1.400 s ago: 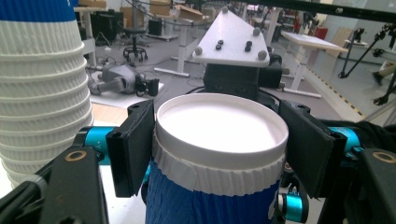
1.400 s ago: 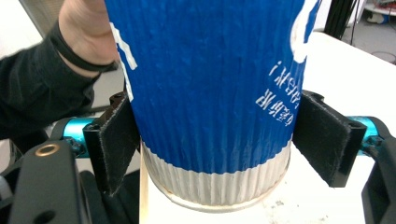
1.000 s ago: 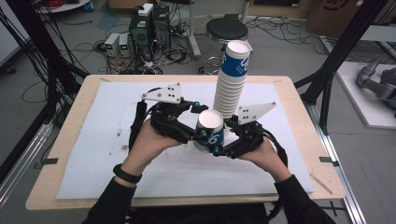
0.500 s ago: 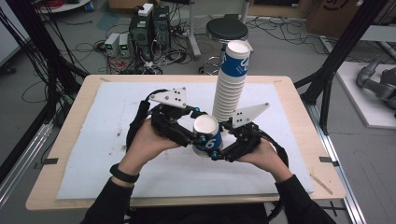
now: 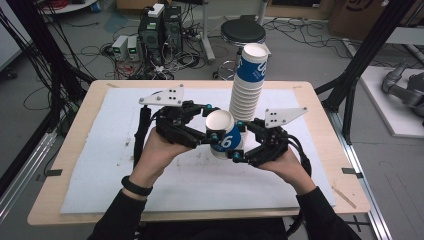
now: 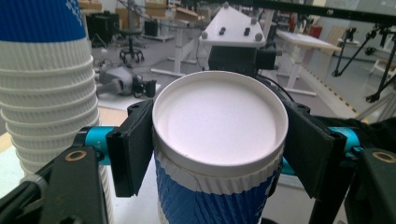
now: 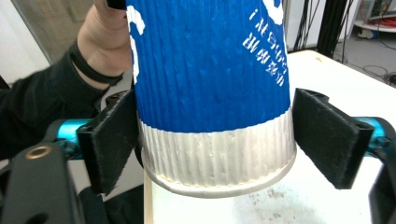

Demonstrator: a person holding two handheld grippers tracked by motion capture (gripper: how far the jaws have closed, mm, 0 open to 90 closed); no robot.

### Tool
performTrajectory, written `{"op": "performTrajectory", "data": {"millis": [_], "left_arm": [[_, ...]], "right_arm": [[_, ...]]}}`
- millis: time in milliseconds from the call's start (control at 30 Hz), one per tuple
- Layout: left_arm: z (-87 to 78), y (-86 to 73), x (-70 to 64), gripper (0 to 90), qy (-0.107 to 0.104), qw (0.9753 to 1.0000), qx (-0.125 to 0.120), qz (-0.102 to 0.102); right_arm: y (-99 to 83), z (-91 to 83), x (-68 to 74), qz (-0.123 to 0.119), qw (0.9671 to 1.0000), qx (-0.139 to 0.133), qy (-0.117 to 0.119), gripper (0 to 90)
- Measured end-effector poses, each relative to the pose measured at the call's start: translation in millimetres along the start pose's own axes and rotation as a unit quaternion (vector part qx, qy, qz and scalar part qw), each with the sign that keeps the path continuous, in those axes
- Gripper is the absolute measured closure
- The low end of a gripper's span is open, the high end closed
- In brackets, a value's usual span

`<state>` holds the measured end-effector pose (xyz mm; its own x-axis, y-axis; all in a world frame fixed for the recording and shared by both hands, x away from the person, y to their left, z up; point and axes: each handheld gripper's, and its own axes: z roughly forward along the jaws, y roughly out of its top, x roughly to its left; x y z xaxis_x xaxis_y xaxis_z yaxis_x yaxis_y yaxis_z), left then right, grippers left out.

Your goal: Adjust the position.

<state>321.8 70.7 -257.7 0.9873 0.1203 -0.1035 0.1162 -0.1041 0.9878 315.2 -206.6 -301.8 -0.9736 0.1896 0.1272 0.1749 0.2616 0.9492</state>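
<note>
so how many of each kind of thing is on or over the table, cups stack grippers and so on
Loose cup held between the grippers: 1
Cup stack standing on the table: 1
Grippers: 2, left gripper and right gripper
White mat covering the table: 1
Total: 5

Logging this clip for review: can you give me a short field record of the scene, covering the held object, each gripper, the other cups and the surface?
held object: blue and white paper cup, upright, lifted off the table
left gripper: jaws on either side of the cup just under its rim, touching it
right gripper: jaws flank the cup's white base; left jaw touches, right jaw shows a gap
other cups: tall cup stack standing behind the held cup
surface: white sheet on a wooden table
</note>
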Motion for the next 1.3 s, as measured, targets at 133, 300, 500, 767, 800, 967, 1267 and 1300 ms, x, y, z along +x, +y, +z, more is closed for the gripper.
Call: {"op": "performTrajectory", "data": {"millis": [133, 300, 500, 767, 800, 967, 1267, 1300], "left_arm": [[0.6, -0.4, -0.4, 29.8, 0.003, 1.0000, -0.007, 0.002], [-3.2, 0.5, -0.8, 29.9, 0.011, 0.9996, -0.024, 0.008], [-2.5, -0.7, -0.4, 29.9, 0.002, 0.9992, -0.039, 0.000], [-1.4, -1.5, -0.8, 29.8, 0.001, 0.9994, -0.034, 0.001], [-1.5, -1.4, -1.0, 29.7, 0.002, 0.9996, -0.029, 0.006], [-1.7, 0.6, -2.3, 27.0, 0.001, 0.9999, 0.003, 0.011], [-3.7, 6.0, -4.6, 21.5, 0.011, 0.9963, 0.083, 0.021], [-3.6, 6.1, -4.7, 21.5, 0.012, 0.9958, 0.088, 0.021]], "right_arm": [[0.2, 0.0, 0.3, 0.005, 1.0000, -0.006, 0.001, 14.3], [-1.7, 1.3, -1.4, 0.017, 0.9998, -0.002, -0.009, 13.6], [-2.2, 5.8, 0.8, 0.008, 0.9999, -0.008, -0.005, 14.1], [-2.6, 1.2, -1.3, -0.001, 1.0000, -0.008, -0.001, 18.9], [-2.6, 0.7, -1.3, -0.002, 1.0000, -0.008, -0.002, 19.1], [-2.6, 0.1, -2.4, -0.007, 1.0000, 0.001, 0.005, 20.0], [0.9, -1.5, -3.1, -0.014, 0.9983, 0.057, -0.005, 20.0], [1.1, -0.5, -2.8, -0.013, 0.9979, 0.063, -0.007, 20.0]]}}
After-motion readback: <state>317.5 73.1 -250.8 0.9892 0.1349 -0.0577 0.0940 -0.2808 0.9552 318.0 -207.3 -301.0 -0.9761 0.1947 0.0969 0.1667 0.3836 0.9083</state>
